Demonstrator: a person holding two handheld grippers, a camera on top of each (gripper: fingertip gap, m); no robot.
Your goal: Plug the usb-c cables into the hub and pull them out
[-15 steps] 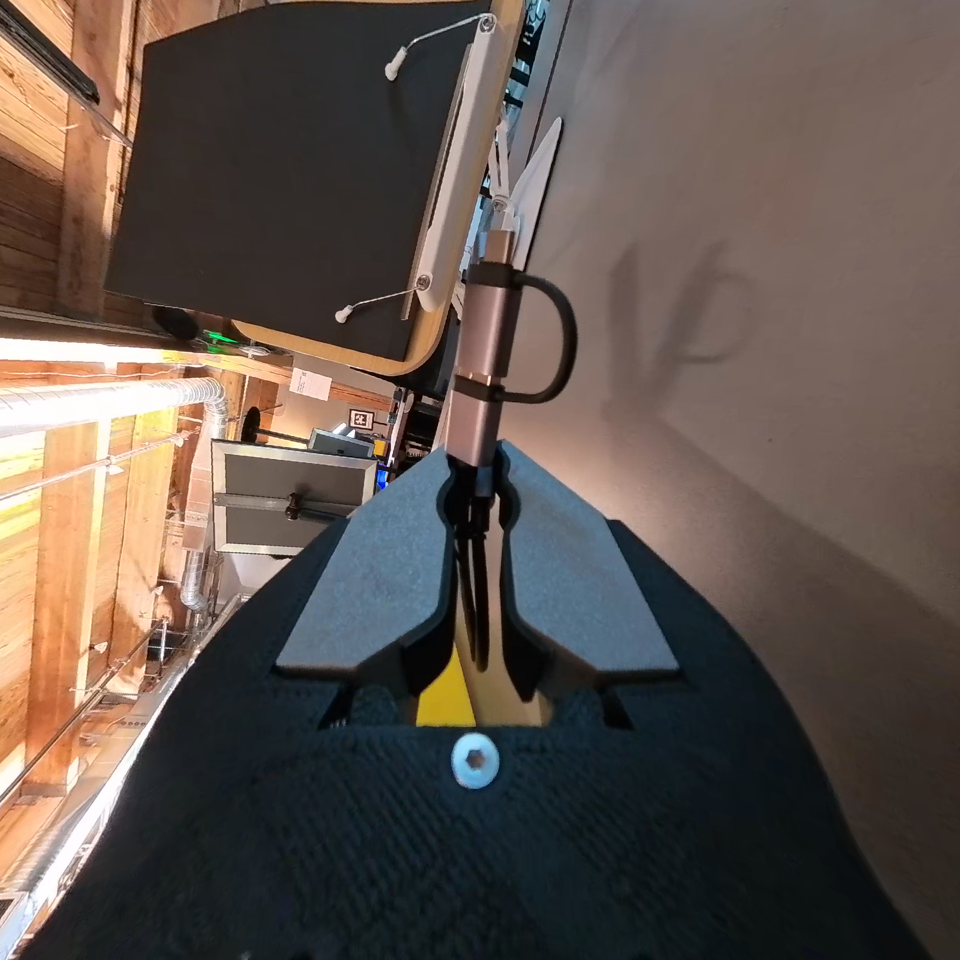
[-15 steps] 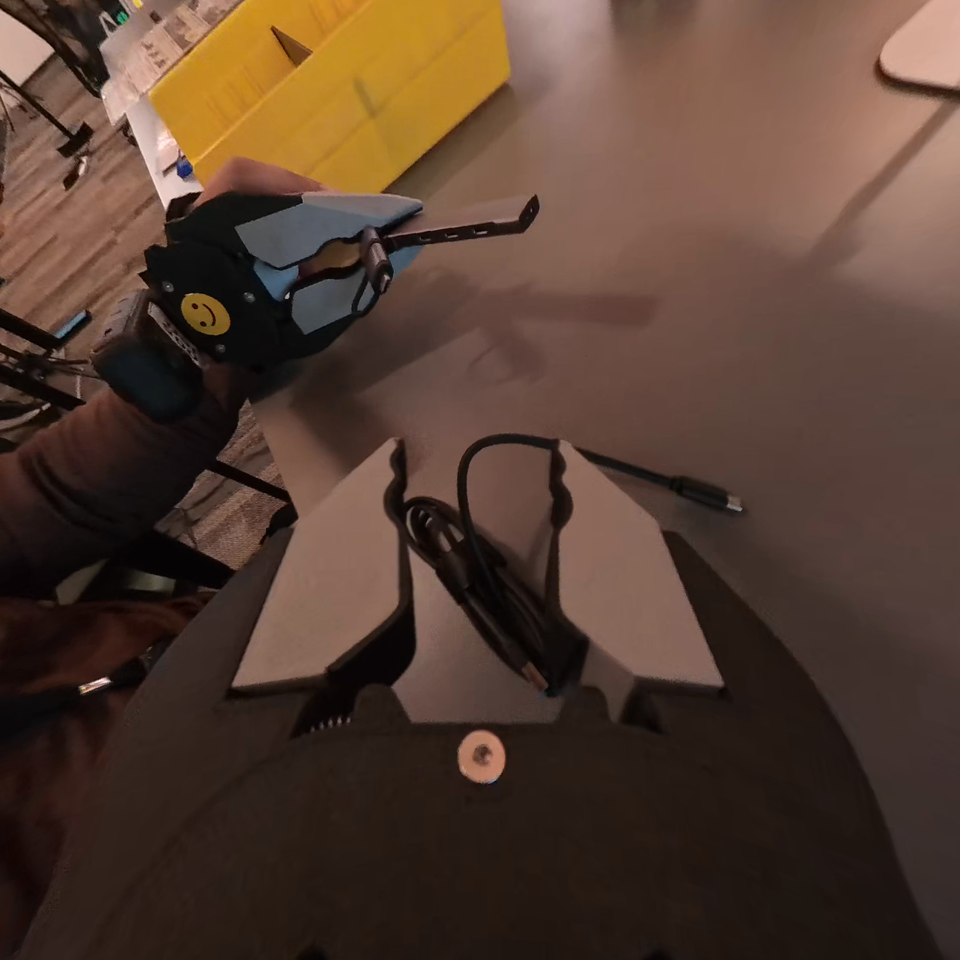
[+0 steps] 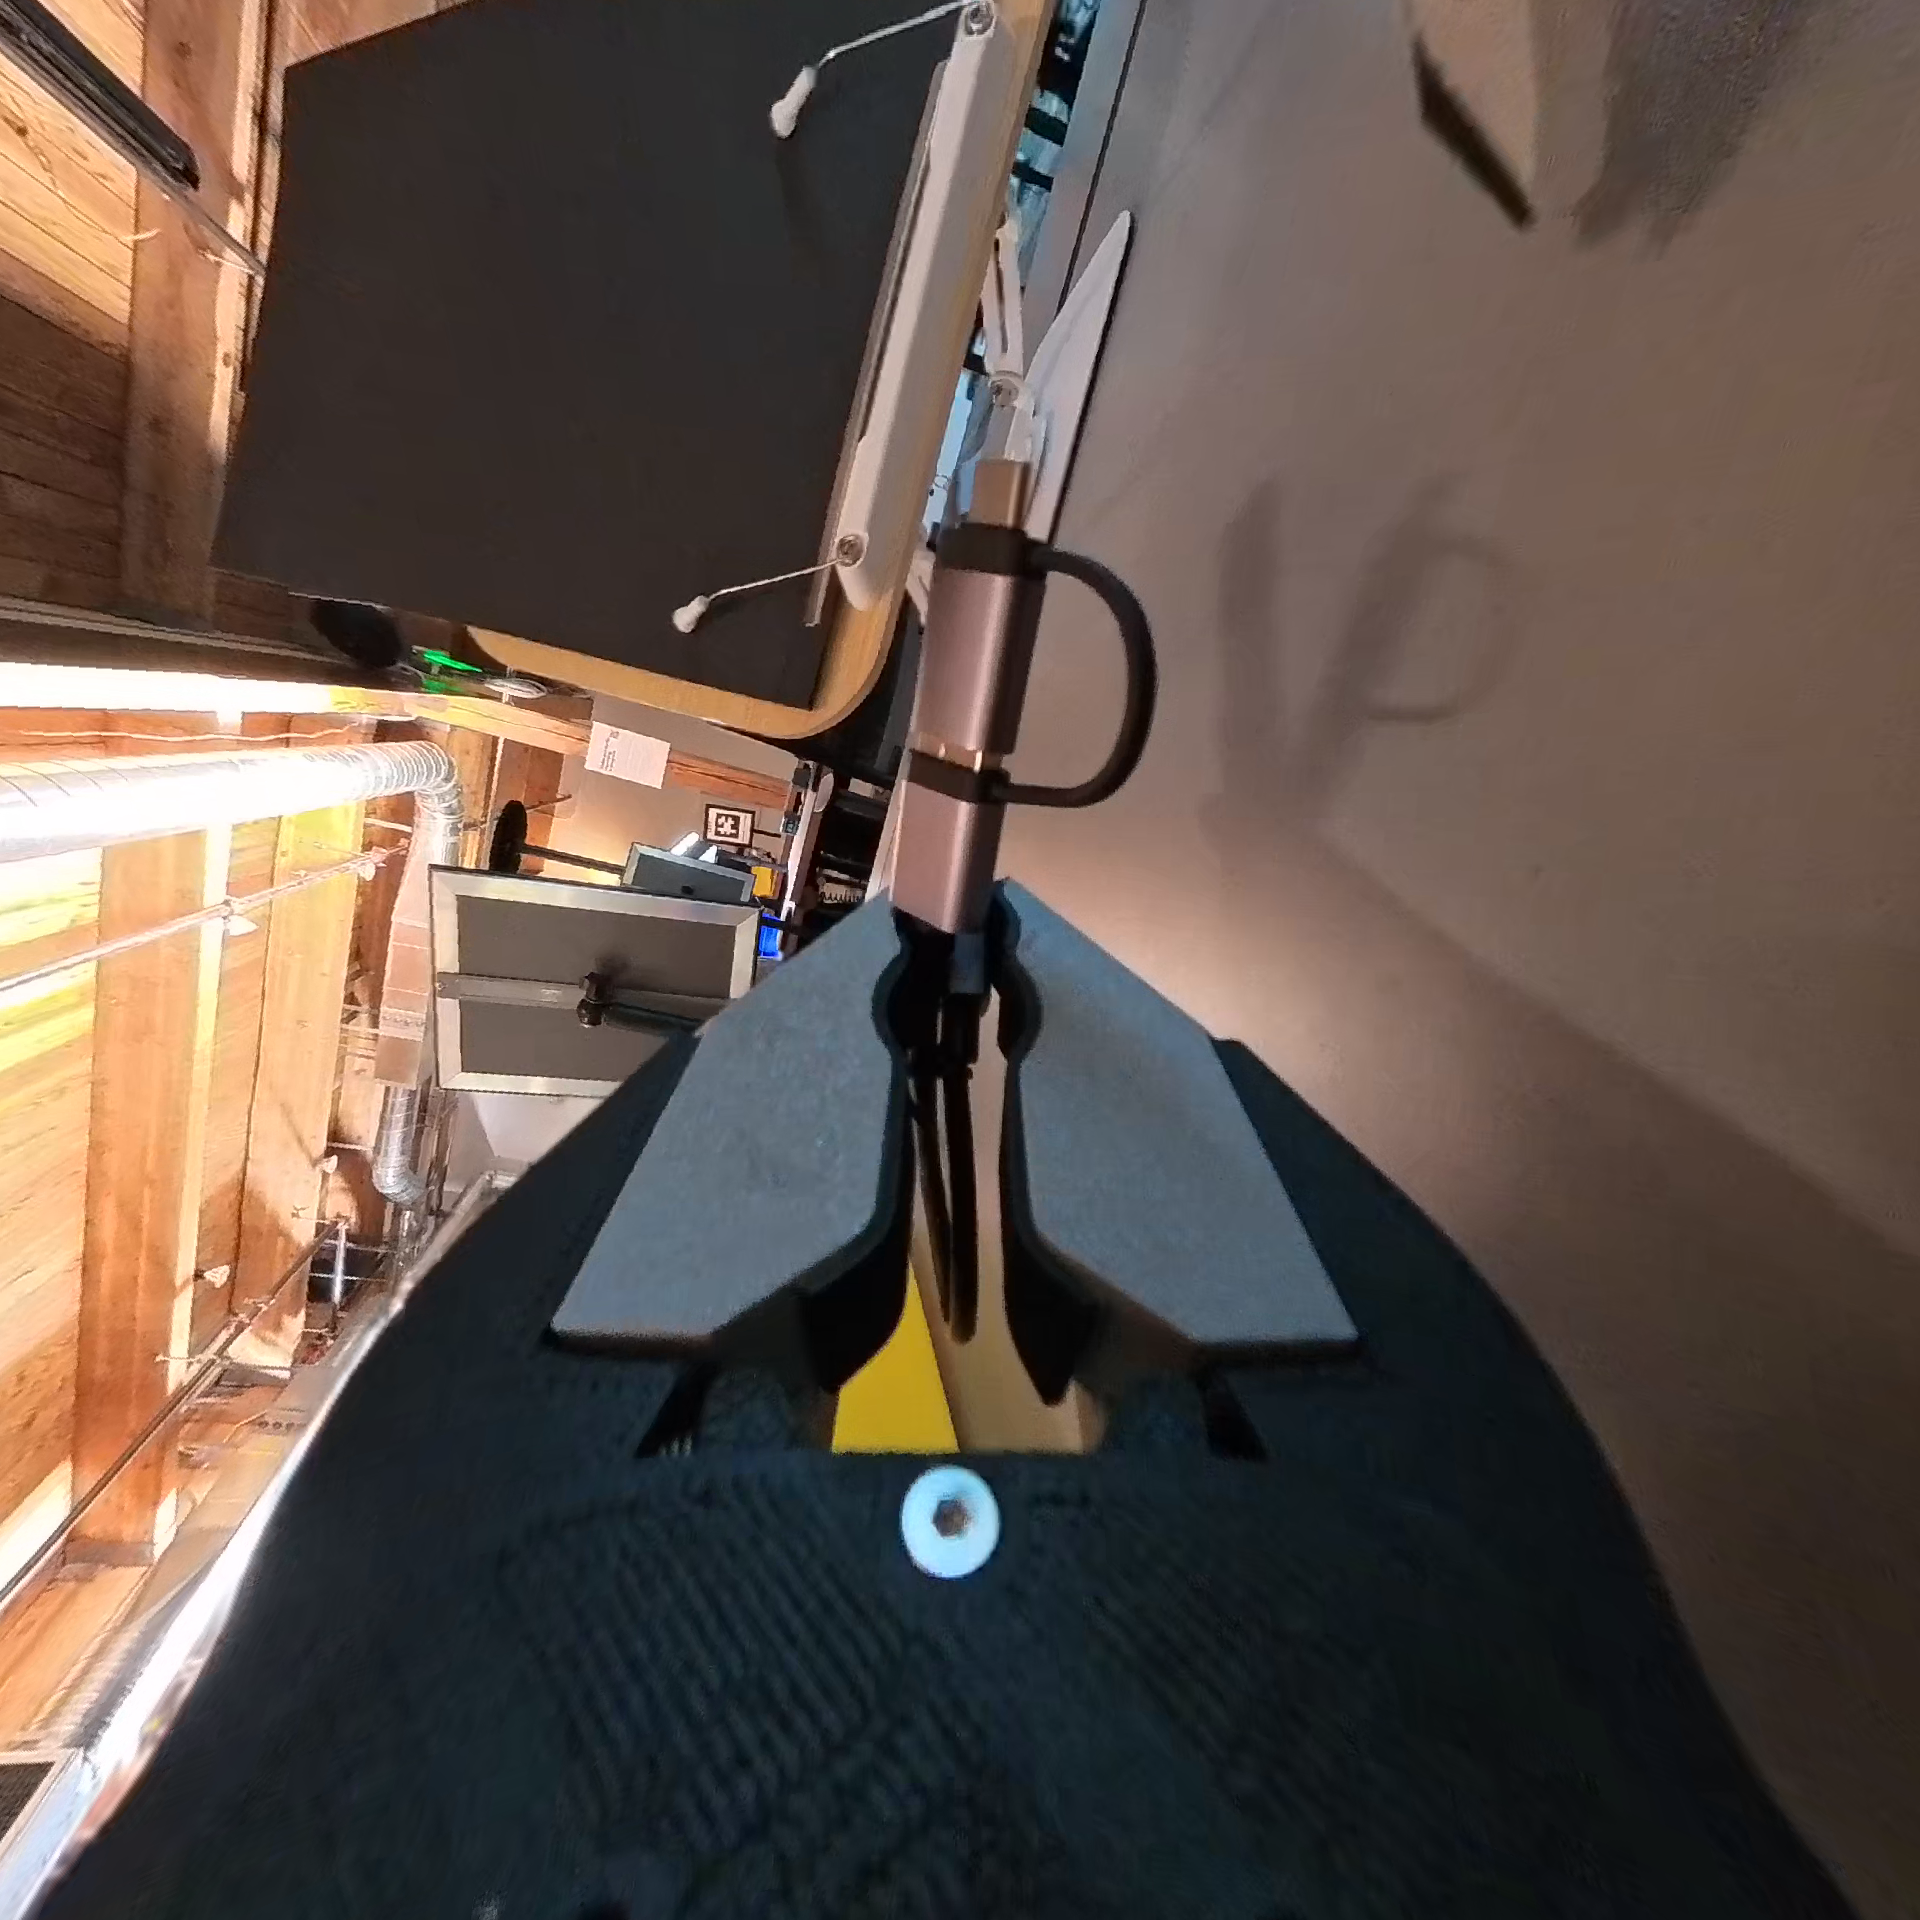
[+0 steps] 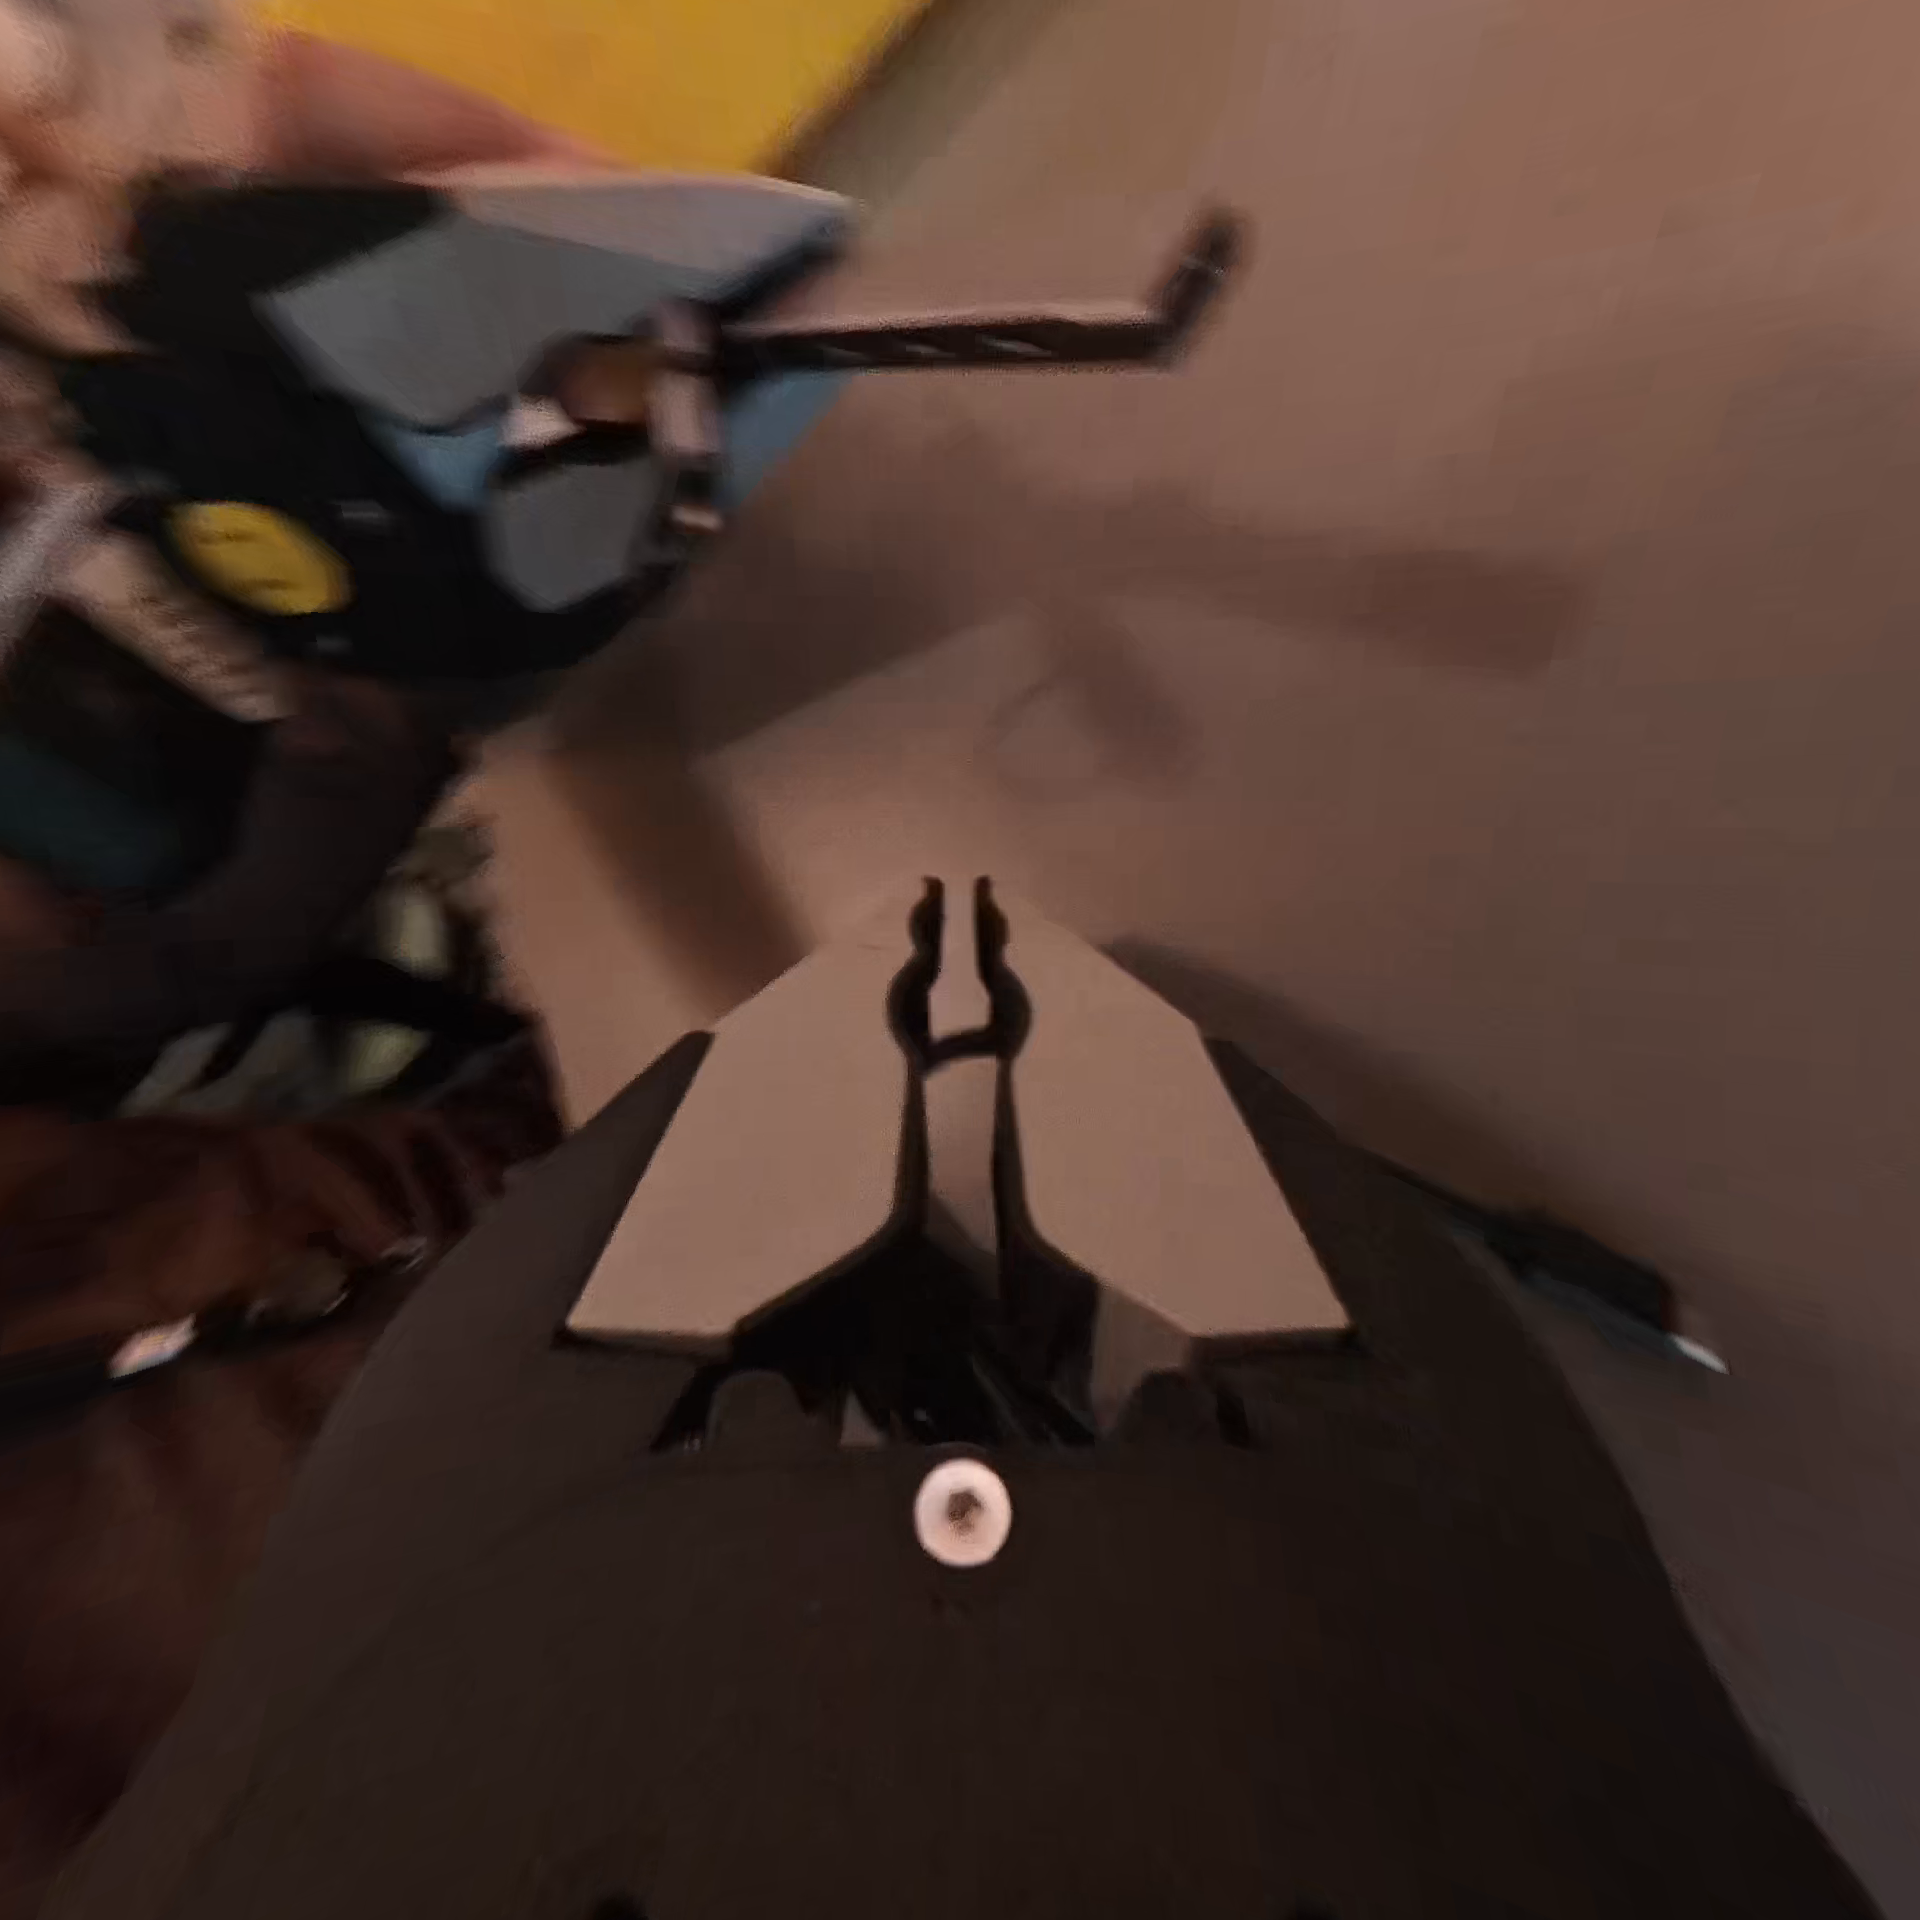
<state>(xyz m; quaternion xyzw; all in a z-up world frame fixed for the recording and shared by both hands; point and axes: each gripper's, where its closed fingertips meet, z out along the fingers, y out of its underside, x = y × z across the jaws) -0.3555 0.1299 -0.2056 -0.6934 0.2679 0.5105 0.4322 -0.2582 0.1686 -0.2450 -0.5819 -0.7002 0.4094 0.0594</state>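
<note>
Currently pre-insertion: left hand-held gripper (image 3: 951, 914) clenched on hub (image 3: 971, 727); right hand-held gripper (image 4: 958, 894) nearly closed around thin cable (image 4: 961, 1039), grip unclear. Next: align connector with port.

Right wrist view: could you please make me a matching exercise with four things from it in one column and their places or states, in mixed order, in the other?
Things:
1. hub
2. cable plug
3. yellow box
4. right gripper

Places or states:
A. at the top edge, behind the left gripper
B. fingers closed on a cable strand
C. clamped in the left gripper, above the table
D. beside the right gripper's body, at the right

Pairs: 1-C, 2-D, 3-A, 4-B
</note>
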